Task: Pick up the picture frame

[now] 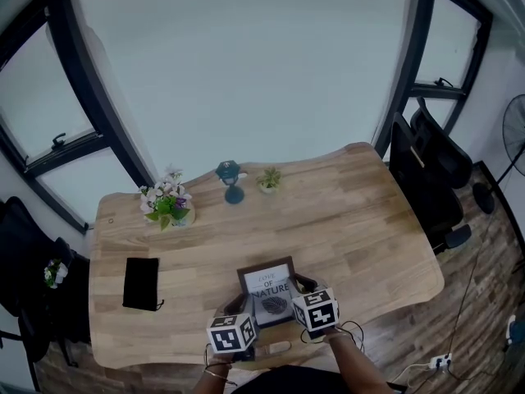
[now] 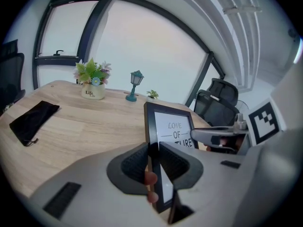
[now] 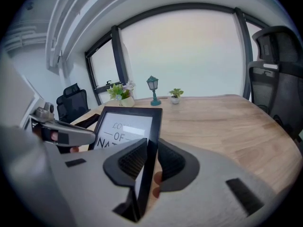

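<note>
Head view: frame (image 1: 267, 279) lower edge hidden behind left claw (image 1: 244, 308) and right claw (image 1: 302, 289).
Gripper views: print's last word part-covered by claw pads.
Fan (image 1: 515, 134) cut off at right edge.
Pot (image 1: 182, 217) lettering too small in head view.
Forearms (image 1: 361, 366) cut off at bottom edge.

Soft, even daylight, no hard shadows.
We saw pale light come through the windows (image 1: 238, 64) behind the table (image 1: 361, 220). A glare patch sat on the picture frame (image 3: 125, 126) glass, and both gripper views bent strongly toward dark edges.
</note>
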Available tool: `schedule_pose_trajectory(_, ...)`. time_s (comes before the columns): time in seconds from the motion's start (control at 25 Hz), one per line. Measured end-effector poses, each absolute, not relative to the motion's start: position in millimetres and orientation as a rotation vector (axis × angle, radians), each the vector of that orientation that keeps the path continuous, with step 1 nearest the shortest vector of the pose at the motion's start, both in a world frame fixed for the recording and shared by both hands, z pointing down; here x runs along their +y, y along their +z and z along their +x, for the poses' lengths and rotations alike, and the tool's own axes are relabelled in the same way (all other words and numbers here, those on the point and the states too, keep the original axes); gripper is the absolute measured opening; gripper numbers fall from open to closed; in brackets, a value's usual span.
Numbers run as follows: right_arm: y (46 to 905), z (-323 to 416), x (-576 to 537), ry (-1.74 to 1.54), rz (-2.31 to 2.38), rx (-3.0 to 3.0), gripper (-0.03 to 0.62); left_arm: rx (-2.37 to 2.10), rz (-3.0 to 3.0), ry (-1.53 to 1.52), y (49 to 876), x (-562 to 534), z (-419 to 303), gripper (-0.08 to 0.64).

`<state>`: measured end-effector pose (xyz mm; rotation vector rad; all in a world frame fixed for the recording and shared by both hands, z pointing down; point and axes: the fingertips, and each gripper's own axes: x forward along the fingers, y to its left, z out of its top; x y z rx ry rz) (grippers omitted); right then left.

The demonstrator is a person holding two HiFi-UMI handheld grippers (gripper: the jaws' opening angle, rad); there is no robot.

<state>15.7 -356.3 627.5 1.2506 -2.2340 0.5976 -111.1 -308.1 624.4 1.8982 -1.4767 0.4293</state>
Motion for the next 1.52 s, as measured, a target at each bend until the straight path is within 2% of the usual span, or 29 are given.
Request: schedule_pose_trajectory(1.52,497.6,28.6,-270.6,0.367,1.459,-2.433,0.071,-1.576,2.173,0.282,498.5,-234.8,-102.2,0.066)
